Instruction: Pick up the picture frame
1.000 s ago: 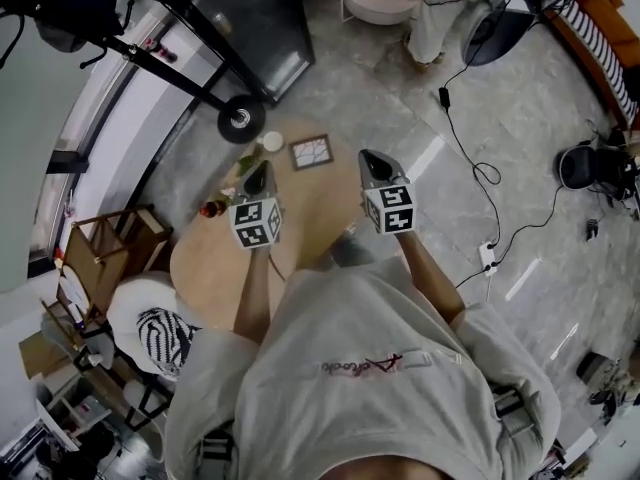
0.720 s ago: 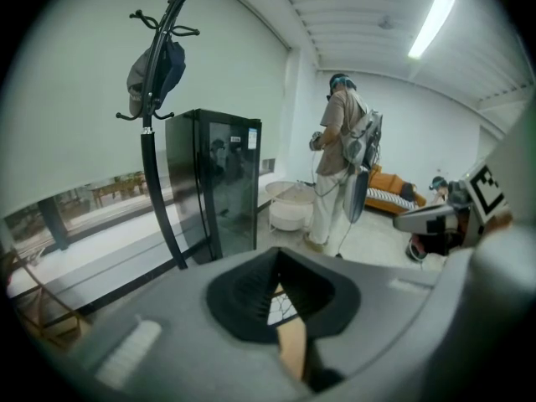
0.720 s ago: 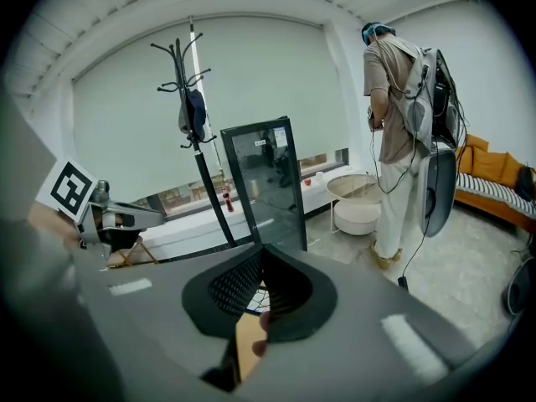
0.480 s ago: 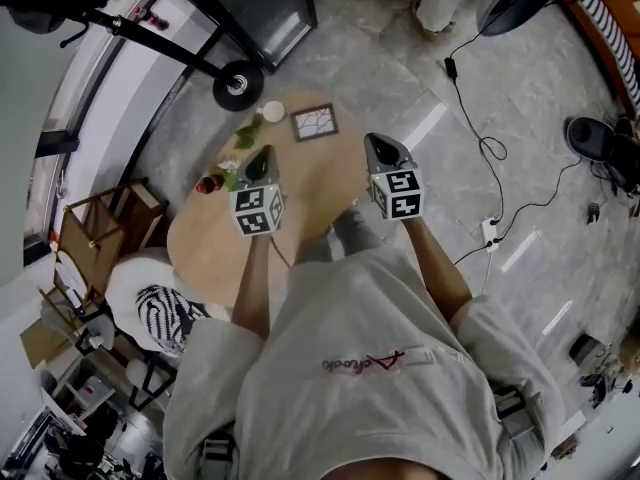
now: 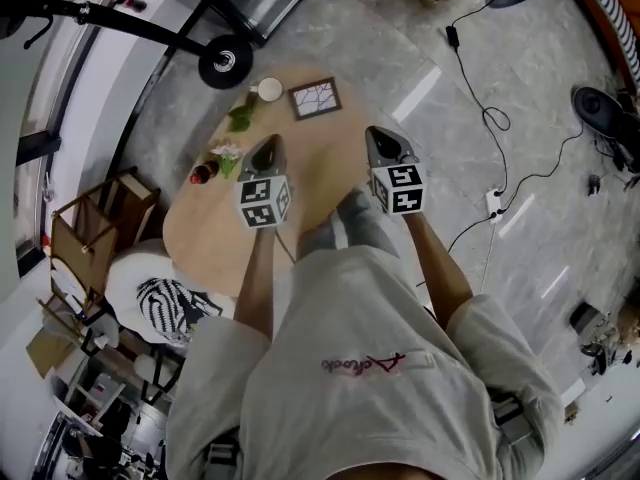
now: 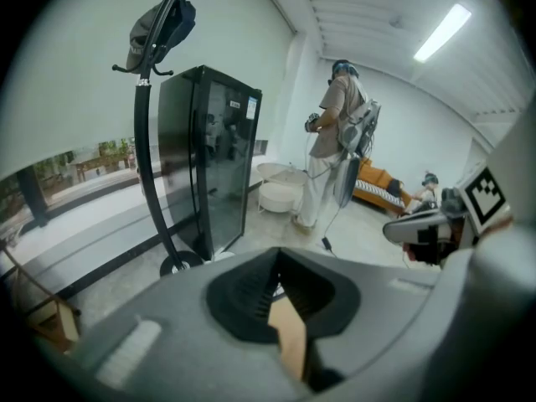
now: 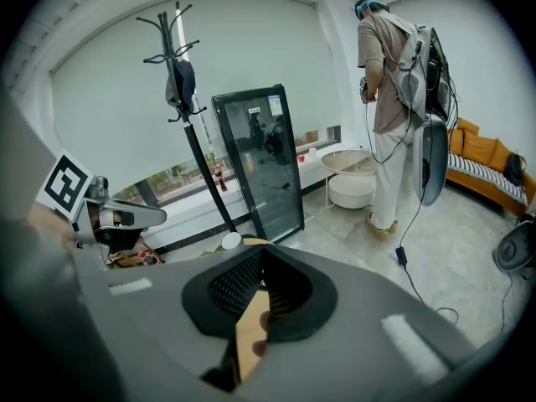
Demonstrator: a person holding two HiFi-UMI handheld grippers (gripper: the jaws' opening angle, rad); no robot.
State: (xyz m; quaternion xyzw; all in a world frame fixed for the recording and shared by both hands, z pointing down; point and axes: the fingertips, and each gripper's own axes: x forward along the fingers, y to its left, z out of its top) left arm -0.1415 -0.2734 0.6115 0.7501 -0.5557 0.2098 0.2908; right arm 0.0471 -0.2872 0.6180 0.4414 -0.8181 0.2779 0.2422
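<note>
Two grippers hang above the round wooden table (image 5: pixel 320 168): the left gripper (image 5: pixel 266 152) and the right gripper (image 5: pixel 387 146), each with jaws pressed fully together and nothing between them. The picture frame (image 5: pixel 315 98) lies flat at the table's far side, upper centre of the head view, just beside a white cup (image 5: pixel 267 90) and well apart from both grippers. Judgement: a light, stiff item, its face probably glazed, so slippery and breakable. Lying flat, it offers only its edges — the jaws must open first, then take one border rail across its thickness, or opposite edges, one gripper each.
</note>
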